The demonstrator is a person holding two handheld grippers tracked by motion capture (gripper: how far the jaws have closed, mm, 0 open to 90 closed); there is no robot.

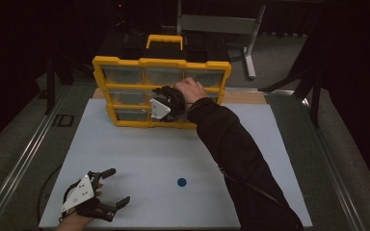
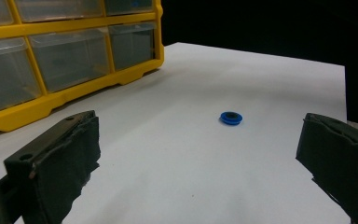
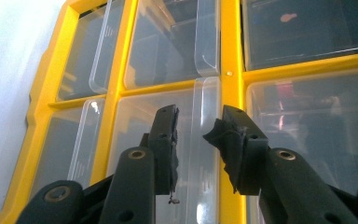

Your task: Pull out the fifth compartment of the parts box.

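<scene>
Right claw (image 3: 198, 135) straddling the centre drawer's clear handle (image 3: 205, 140), not yet clamped, may slip off; left claw (image 1: 110, 190) released at seven o'clock on the worktop (image 1: 139, 154).

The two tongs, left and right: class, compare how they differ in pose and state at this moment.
The left tongs lie low over the white table, while the right tongs are raised against the yellow drawer cabinet. The left tongs gape wide with nothing between them; the right stand narrowly apart, straddling a clear plastic drawer handle. The small blue ring lies ahead of the left tongs. Both have black padded jaws.
</scene>
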